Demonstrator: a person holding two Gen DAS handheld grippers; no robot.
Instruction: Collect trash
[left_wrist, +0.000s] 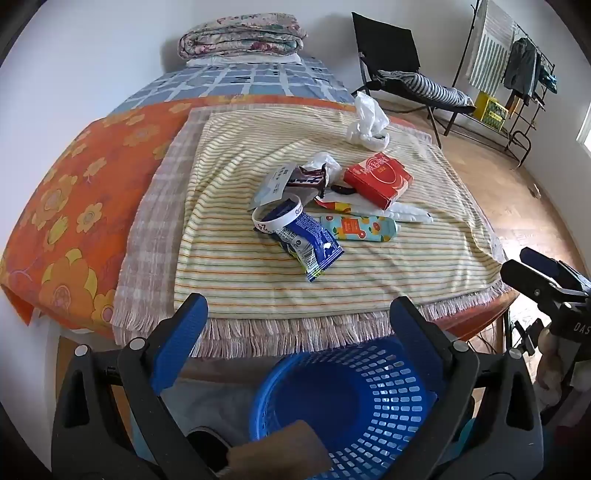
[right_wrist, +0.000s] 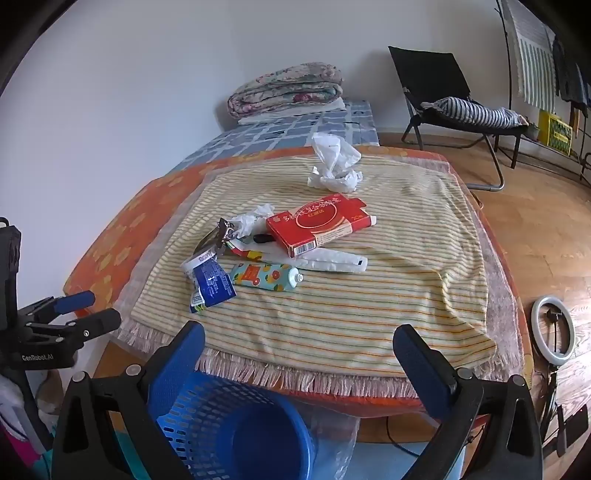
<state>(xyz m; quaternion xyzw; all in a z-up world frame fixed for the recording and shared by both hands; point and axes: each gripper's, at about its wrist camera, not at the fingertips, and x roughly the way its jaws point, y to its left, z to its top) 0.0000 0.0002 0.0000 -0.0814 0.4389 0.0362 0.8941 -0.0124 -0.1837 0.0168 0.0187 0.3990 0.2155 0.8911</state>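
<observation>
Trash lies in a loose pile on the striped cloth: a red box, a blue wrapper, a fruit-print tube, a brown bar wrapper and crumpled white plastic. A blue mesh basket stands on the floor below the bed's near edge. My left gripper is open and empty above the basket. My right gripper is open and empty at the cloth's fringe. Each gripper shows in the other's view, the right one and the left one.
The bed carries a folded floral quilt at its far end. A black folding chair, a clothes rack and a ring light stand on the wooden floor to the right.
</observation>
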